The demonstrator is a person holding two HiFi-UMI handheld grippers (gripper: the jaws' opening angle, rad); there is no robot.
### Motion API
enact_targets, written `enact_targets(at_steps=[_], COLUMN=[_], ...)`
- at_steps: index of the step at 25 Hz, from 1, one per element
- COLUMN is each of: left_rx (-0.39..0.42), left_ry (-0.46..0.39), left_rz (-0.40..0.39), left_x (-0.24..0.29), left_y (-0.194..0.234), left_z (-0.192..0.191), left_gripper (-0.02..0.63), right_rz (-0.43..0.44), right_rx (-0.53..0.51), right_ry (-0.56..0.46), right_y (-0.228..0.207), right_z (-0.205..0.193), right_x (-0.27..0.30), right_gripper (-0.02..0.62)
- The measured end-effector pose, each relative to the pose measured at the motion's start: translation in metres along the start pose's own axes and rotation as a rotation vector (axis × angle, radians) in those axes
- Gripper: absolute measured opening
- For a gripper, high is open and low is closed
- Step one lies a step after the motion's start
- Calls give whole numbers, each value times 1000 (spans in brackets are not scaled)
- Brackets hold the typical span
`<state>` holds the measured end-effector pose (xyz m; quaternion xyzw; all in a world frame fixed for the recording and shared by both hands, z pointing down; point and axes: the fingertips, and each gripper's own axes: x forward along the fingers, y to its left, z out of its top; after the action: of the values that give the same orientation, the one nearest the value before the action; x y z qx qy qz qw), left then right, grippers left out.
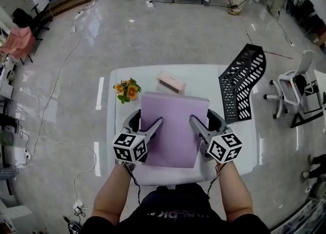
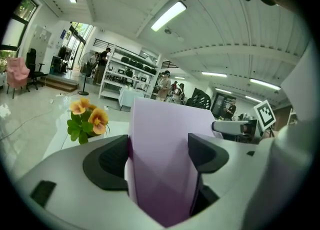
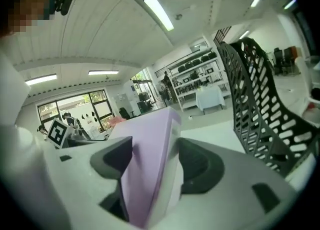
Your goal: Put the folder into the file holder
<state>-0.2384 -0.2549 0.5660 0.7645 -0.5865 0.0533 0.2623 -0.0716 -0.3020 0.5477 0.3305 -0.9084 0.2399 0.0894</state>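
Lilac folder held in both grippers over the table.
The folder [image 1: 173, 126] is clamped from its near side by the left gripper [image 1: 159, 122] and the right gripper [image 1: 193, 120], over the table's [image 1: 204, 75] middle. Beyond it a pink box [image 1: 170, 83] and flowers [image 1: 127, 90] are seen, and the black file holder [image 1: 243, 83] is at the far right corner.

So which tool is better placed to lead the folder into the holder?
Right, probably: left tool and right tool both grip the flat purple folder, but the black perforated file holder stands on the right tool's side.
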Motion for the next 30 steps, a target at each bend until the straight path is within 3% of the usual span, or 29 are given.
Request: enact_targets(at_steps=[9,14,30], left_rx=[124,195,243], left_ry=[-169,-258,-326], left_rz=[-22,-29,-84], left_x=[-52,-85,-152], left_y=[-26,-39,-72], left_z=[50,59,31], left_gripper=[374,374,365], right_rz=[21,41,46], right_rx=[-177,-275,-366], right_ry=[-168,-247,-264], right_y=[52,84,127], right_z=[49,58,22], right_x=[-42,-70,-136], right_gripper=[288,288,288])
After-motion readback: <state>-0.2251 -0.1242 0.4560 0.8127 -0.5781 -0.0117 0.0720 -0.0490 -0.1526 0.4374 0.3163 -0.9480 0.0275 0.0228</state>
